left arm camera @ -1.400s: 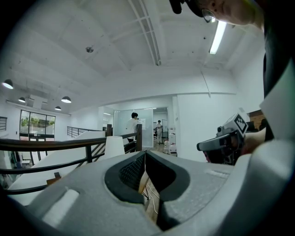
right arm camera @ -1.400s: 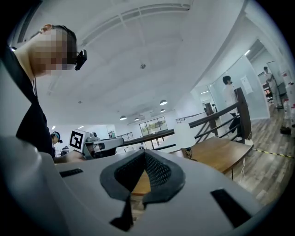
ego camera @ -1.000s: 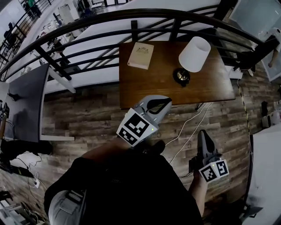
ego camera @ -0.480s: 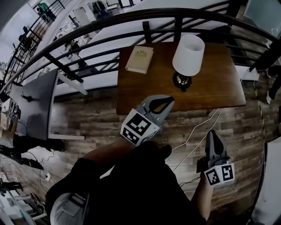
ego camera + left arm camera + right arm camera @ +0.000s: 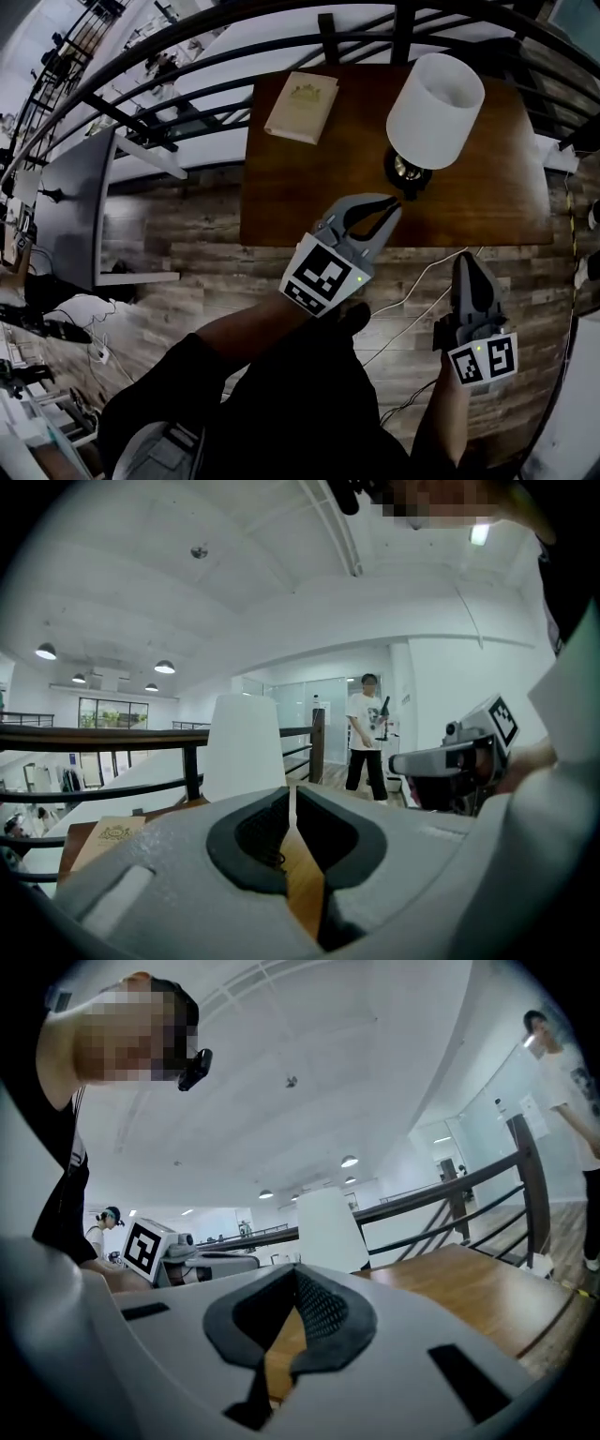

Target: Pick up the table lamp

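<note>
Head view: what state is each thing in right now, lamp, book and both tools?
Lamp: upright on the table, not held.
Book: closed, lying flat on the table.
Left tool: shut, empty, tips near the lamp.
Right tool: shut, empty, short of the table's edge.

Table (image 5: pixel 300 178) front and middle bare: open approach over near edge. Book (image 5: pixel 301 106) at rear left corner, well apart from lamp (image 5: pixel 429 127); clear lane between. Shade (image 5: pixel 441 94) overhangs base (image 5: pixel 409 172), blocks reach from above; base open from front. Left tongs (image 5: pixel 389 208), closed, fill that front lane near base. Railing (image 5: pixel 234 47) runs just behind table, closes far side. Cable (image 5: pixel 412 291) trails on floor (image 5: pixel 206 253) below near edge.
</note>
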### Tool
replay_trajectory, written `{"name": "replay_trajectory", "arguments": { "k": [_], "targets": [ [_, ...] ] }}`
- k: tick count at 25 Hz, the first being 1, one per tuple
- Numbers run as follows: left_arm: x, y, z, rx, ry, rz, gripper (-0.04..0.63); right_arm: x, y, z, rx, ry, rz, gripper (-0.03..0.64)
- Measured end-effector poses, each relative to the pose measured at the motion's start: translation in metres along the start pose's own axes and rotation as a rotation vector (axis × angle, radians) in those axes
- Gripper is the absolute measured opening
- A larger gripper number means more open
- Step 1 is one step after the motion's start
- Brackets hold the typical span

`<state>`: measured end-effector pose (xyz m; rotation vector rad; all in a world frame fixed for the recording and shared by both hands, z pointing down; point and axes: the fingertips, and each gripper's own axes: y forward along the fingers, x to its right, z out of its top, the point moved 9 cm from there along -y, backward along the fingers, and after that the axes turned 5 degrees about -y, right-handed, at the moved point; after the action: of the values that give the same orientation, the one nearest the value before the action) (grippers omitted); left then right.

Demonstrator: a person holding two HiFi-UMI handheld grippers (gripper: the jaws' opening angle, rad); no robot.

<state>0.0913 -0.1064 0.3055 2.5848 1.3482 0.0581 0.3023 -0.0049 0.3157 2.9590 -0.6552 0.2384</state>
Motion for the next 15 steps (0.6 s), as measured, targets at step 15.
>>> {"name": "replay_trajectory", "arguments": {
  "k": [15],
  "targets": [
    [-0.074,0.111,-0.095,-0.047,-0.071,0.019,0.183,0.066,0.108,-0.094,-0.069,0.096,-0.030,0.012]
  ]
}}
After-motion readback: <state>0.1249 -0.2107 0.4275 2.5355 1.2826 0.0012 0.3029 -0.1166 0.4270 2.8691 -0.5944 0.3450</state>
